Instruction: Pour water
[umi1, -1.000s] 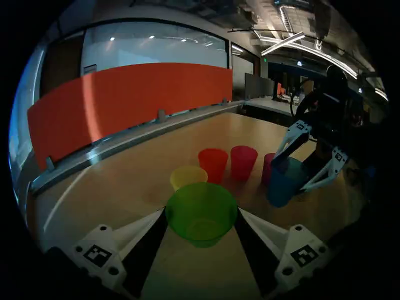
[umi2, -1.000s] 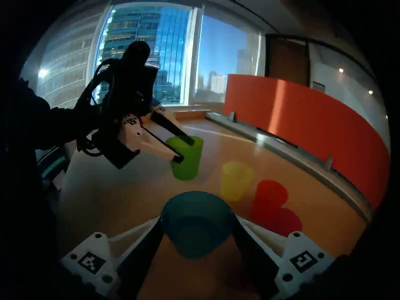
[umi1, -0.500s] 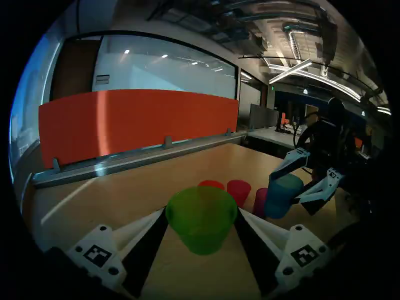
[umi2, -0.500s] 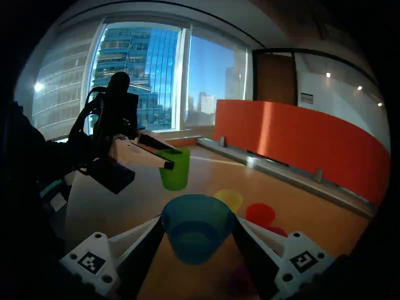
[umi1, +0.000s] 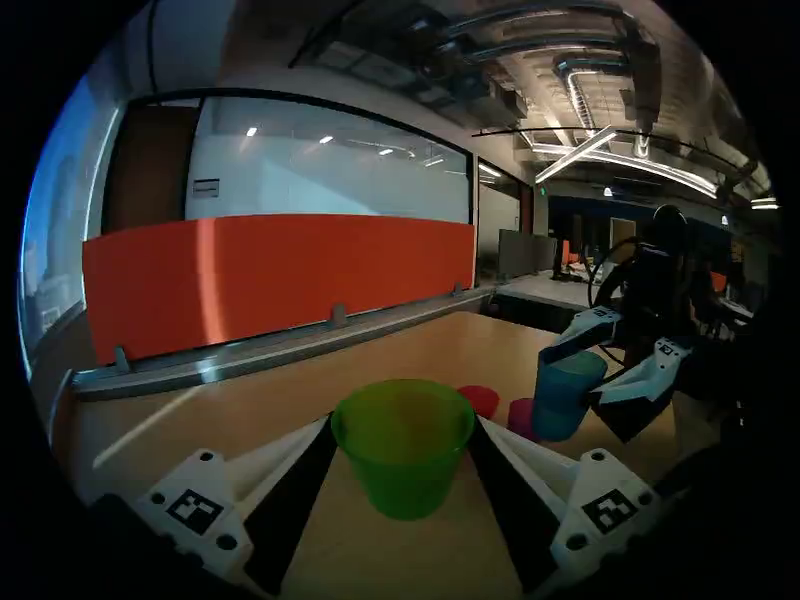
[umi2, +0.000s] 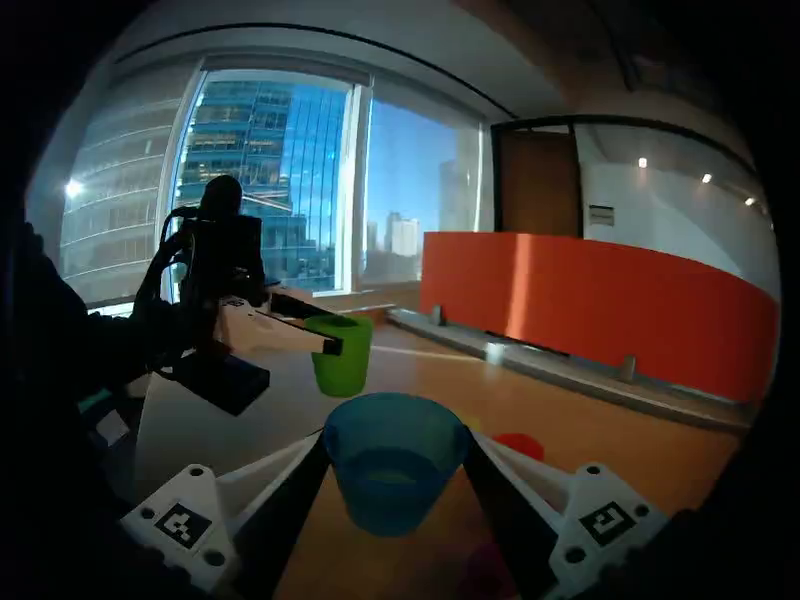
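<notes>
My left gripper (umi1: 402, 445) is shut on a translucent green cup (umi1: 403, 455), held upright above the wooden table (umi1: 270, 415). My right gripper (umi2: 395, 462) is shut on a blue cup (umi2: 394, 470) with some water in it, also upright and lifted. In the left gripper view the blue cup (umi1: 563, 392) hangs to the right in the other gripper (umi1: 600, 370). In the right gripper view the green cup (umi2: 341, 353) shows upper left in the other gripper (umi2: 322, 335), level with mine. The two cups are apart.
A red cup (umi1: 480, 398) and a pink cup (umi1: 520, 416) stand on the table behind the green one. The red cup's rim (umi2: 520, 443) shows low in the right gripper view. An orange partition (umi1: 270, 275) runs along the table's far edge. Windows (umi2: 270, 200) lie beyond.
Both grippers have risen with their cups, so the table and the standing cups sit lower in view. The yellow cup has slipped out of sight behind the held cups.
</notes>
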